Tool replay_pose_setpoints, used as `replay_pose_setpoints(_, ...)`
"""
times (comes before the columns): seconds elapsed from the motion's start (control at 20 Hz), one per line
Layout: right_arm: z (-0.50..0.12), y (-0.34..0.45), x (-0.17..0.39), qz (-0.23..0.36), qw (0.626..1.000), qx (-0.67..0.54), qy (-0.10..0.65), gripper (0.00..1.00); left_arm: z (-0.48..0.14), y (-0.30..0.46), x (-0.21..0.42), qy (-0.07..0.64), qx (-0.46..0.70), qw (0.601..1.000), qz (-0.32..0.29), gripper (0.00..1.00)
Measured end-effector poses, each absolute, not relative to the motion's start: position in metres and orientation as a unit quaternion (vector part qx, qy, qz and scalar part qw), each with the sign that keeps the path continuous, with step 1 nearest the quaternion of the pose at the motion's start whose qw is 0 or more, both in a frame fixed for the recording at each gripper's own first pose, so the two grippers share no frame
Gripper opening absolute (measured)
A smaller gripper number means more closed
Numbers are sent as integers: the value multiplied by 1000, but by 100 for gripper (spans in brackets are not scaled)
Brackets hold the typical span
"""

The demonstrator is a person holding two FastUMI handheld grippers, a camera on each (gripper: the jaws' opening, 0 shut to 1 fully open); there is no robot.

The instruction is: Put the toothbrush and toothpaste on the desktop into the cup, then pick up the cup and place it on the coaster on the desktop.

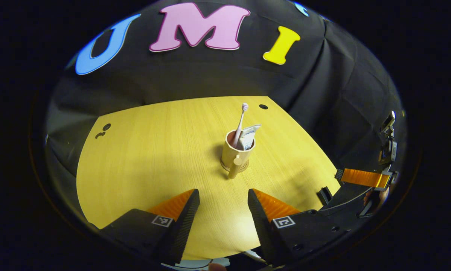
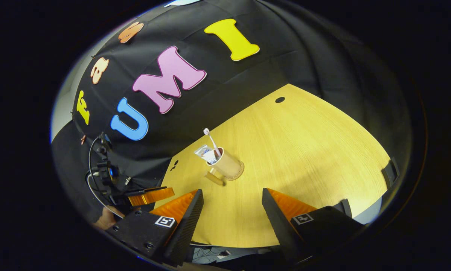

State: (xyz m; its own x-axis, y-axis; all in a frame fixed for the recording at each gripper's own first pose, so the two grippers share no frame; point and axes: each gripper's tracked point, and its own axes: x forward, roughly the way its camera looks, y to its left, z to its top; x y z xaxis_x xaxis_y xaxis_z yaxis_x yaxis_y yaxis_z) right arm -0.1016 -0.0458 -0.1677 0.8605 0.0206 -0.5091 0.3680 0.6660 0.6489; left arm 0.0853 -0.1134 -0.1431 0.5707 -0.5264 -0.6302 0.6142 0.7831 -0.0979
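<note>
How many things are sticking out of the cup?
2: a toothbrush standing tall in the cup, and a toothpaste tube leaning beside it. Something smaller could be hidden inside.

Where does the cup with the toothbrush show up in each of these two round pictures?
Left gripper view: the cup stands at the middle of the picture on the table, straight ahead of the gripper.
Right gripper view: the cup sits left of middle, tilted by the lens.
Shared landmark: the toothbrush sticking up out of it.
</note>
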Motion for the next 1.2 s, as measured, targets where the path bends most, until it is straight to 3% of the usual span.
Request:
replay_pose_setpoints(0.4,-146,-22,-91,-115,894,360,242,96,-141,-52,60,314,15,895,-316,83)
replay_pose_setpoints(1.2,-167,2,-72,-61,885,354,295,96,-164,-24,45,328,-22,909,-255,83)
